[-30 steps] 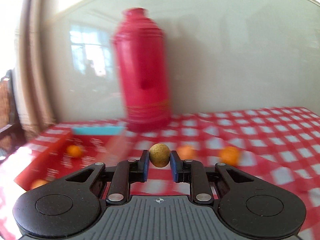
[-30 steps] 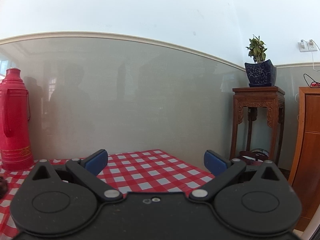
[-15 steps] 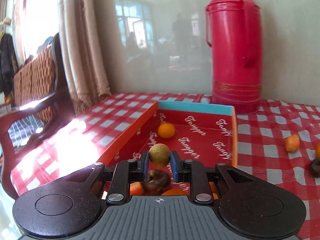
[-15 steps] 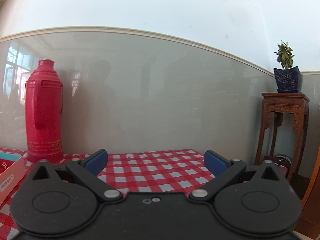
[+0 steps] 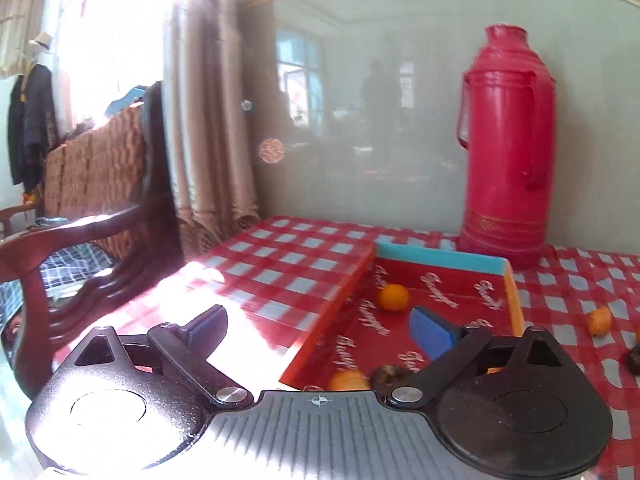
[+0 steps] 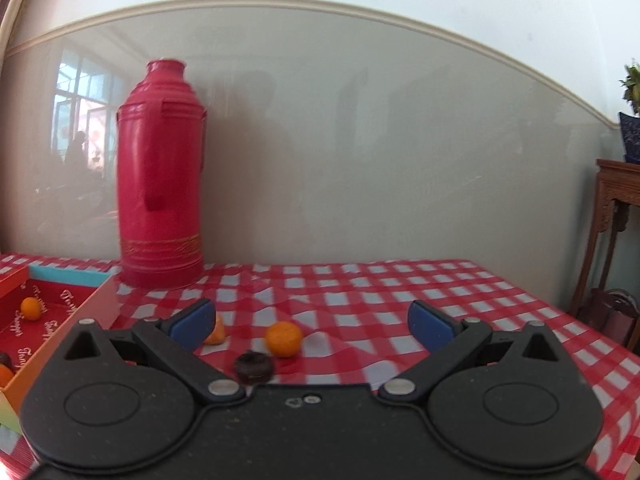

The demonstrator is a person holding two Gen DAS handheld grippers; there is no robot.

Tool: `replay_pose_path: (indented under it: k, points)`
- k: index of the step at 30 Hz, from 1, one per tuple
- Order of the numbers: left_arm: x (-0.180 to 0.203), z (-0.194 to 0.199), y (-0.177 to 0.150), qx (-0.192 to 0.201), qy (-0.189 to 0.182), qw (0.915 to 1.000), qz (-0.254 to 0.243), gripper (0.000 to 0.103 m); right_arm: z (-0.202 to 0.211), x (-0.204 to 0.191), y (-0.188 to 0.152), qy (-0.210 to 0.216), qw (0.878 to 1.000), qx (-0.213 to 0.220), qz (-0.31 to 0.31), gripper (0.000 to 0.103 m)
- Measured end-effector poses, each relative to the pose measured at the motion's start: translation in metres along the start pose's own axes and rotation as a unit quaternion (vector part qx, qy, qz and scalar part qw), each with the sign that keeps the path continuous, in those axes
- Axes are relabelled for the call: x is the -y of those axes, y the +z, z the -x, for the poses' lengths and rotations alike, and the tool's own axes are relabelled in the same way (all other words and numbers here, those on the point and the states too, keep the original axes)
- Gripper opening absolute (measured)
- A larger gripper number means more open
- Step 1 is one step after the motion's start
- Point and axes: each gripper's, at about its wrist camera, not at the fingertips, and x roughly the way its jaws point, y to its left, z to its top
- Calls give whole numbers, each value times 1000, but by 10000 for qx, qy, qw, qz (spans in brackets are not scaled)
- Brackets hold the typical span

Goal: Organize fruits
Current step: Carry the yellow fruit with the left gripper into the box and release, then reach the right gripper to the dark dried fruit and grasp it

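My left gripper (image 5: 320,328) hangs over the near left side of the red box (image 5: 440,258). Its jaws are opening wide and nothing is between them. In the box lie an orange (image 5: 394,297), a second orange (image 5: 347,380) and a dark fruit (image 5: 386,374). My right gripper (image 6: 311,324) is open and empty above the checked tablecloth (image 6: 400,300). Just ahead of it lie an orange (image 6: 284,338), a dark fruit (image 6: 253,366) and a small orange piece (image 6: 216,334), half hidden by the left finger. The box (image 6: 92,304) sits to its left.
A tall red thermos (image 5: 506,148) (image 6: 160,176) stands behind the box against the wall. A wooden chair (image 5: 80,240) and curtain border the table's left edge. One small orange (image 5: 600,320) lies right of the box. A carved side table (image 6: 618,200) stands far right.
My left gripper carried a yellow-brown fruit to the box, then opened; the fruit is gone from its jaws. The right gripper swung left, still open, bringing the thermos, box and loose fruits into view.
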Motion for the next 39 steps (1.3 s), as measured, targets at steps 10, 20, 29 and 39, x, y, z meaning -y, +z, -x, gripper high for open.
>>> replay_pose_path:
  k: [10, 20, 29, 39]
  points:
    - [-90, 2, -12, 89, 929, 9945, 477, 102, -52, -49, -9, 55, 9955, -926, 207, 94]
    - [-133, 2, -22, 194, 1452, 9873, 610, 103, -100, -57, -21, -320, 9851, -1681, 157, 70]
    - [-147, -2, -24, 156, 1626, 9842, 679, 103, -116, -58, -26, -304, 9809, -1917, 82, 42]
    - [-149, -1, -26, 105, 1646, 9833, 764, 103, -104, -62, -21, -43, 9868, -1596, 253, 30]
